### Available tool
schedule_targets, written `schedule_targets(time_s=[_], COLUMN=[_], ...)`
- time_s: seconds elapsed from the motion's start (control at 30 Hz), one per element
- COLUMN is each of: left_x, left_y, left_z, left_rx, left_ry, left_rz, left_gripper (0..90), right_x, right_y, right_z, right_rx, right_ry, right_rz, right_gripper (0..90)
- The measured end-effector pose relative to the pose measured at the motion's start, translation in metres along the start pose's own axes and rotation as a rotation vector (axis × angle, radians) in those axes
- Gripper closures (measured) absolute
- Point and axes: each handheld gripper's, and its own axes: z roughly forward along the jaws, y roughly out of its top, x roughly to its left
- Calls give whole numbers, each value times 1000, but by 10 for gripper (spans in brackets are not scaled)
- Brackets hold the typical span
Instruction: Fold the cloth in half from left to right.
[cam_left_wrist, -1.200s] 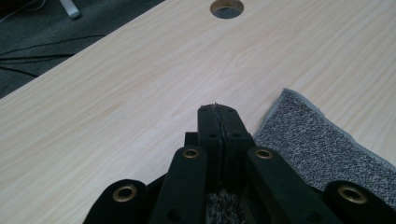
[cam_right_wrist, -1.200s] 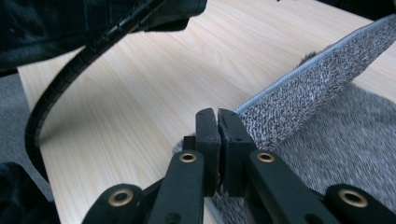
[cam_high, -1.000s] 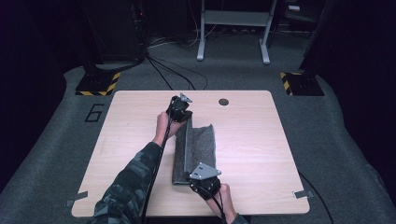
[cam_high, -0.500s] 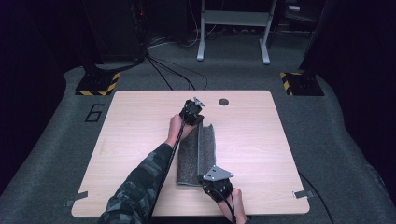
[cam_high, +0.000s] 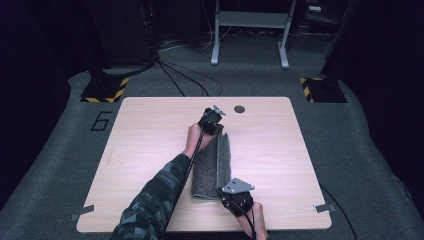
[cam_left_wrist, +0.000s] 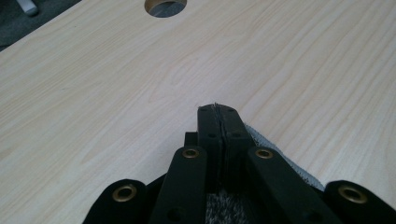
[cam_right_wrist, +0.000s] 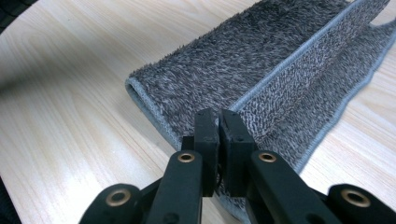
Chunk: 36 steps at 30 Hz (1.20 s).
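1. My left gripper (cam_high: 211, 121) has its jaws pressed flat together on the far end of the mat (cam_high: 210, 167); in the left gripper view a sliver of grey weave shows just beside them.
2. My right gripper (cam_high: 236, 197) pinches the mat's near end, jaws closed on a raised fold with a bound edge.
3. The mat is a long grey strip, shaggy pile on one face and a tighter woven backing on the other, folded lengthwise, lying mid-bench between my two grippers.
4. The bench (cam_high: 150, 130) is pale wood-grain laminate with rounded corners and a round hole (cam_high: 239, 109) near its far edge.
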Motion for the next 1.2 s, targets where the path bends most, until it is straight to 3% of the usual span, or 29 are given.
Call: schedule_targets(time_s=[0.03, 0.1, 0.13, 0.17, 0.27, 0.3, 0.47, 0.5, 0.63, 0.67, 0.7, 0.73, 0.8, 0.9, 1.1, 1.2], left_x=[-1, -1, -1, 0, 4, 9, 22, 28, 37, 42, 42, 48, 50, 55, 58, 61], left_y=[0, 1, 2, 2, 2, 1, -10, -18, -33, -45, -45, -55, -60, -69, -76, -76], left_z=[1, 2, 1, -3, -12, -19, -30, -33, -37, -36, -36, -34, -32, -25, -9, -6], left_rx=[1, 16, 17, 9, -16, -33, -36, -24, 8, 27, 27, 56, 60, 93, 133, 122], left_ry=[-2, -15, -24, -13, -11, -14, 28, 50, 68, 90, 90, 100, 105, 130, 157, 154], left_rz=[-9, -10, -14, -26, -41, -56, -86, -103, -121, -129, -129, -138, -147, -156, -169, -173], left_gripper=[818, 601, 601, 430, 358, 283, 243, 236, 216, 215, 215, 213, 216, 216, 198, 186], right_x=[-1, -1, -3, -8, -13, -21, -37, -39, -42, -41, -41, -39, -41, -42, -48, -49], right_y=[0, -1, -2, -5, -7, -8, -2, -1, 0, -3, -5, -7, -10, -15, -22, -24], right_z=[0, -2, -4, -9, -13, -19, -17, -13, -1, 7, 9, 12, 14, 18, 16, 14], right_rx=[4, 7, 19, 25, 17, 1, -16, -3, 32, 62, 75, 89, 95, 122, 128, 129], right_ry=[-6, -22, -26, -41, -55, -73, -79, -84, -95, -106, -101, -101, -101, -101, -87, -88], right_rz=[0, 1, 3, 29, 34, 57, 98, 98, 79, 72, 66, 76, 48, 74, 121, 116], right_gripper=[816, 778, 714, 639, 531, 484, 349, 326, 286, 279, 268, 258, 251, 234, 179, 181])
